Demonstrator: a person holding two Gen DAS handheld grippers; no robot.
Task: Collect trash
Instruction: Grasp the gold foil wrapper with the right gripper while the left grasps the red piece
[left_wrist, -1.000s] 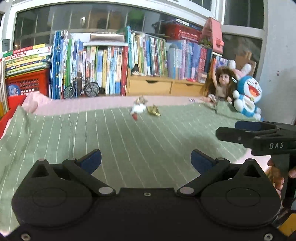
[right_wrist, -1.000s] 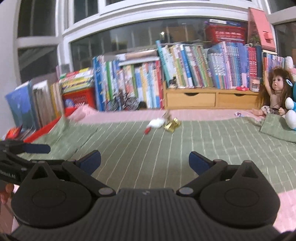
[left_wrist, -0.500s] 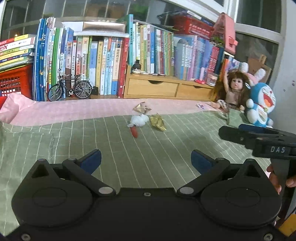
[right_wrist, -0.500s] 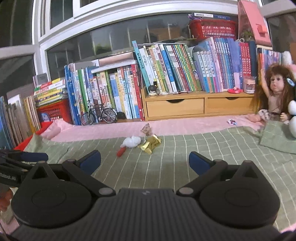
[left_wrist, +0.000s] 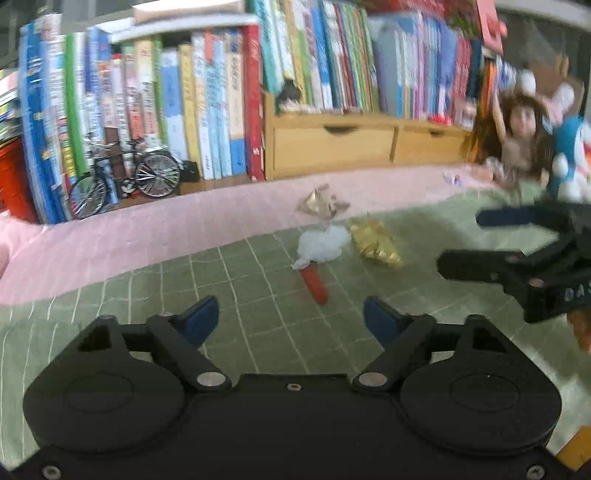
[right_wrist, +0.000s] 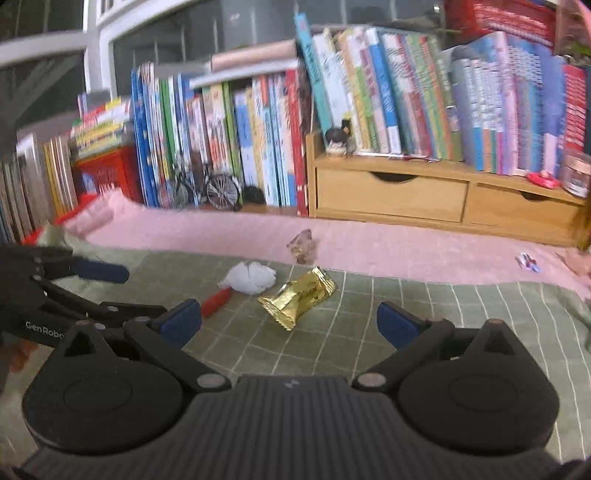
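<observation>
Two hand-held grippers point down at a small cluster of trash on a bed, in front of a wall of books.

The left gripper (left_wrist: 290, 317) has its fingers spread but closing, with nothing between them; the red tube (left_wrist: 315, 283) lies just ahead. The right gripper (right_wrist: 289, 320) has its fingers spread wide and empty, with the gold foil wrapper (right_wrist: 297, 294) just ahead of them. The wrapper lies on the green checked blanket (right_wrist: 443, 314), beside a white crumpled tissue (right_wrist: 251, 277) that touches the red tube. A clear crinkled wrapper (right_wrist: 303, 246) sits just behind, on the pink sheet (right_wrist: 388, 243). A model bicycle (left_wrist: 123, 181), a wooden drawer unit (right_wrist: 424, 192) and a doll (left_wrist: 517, 140) stand along the back.
</observation>
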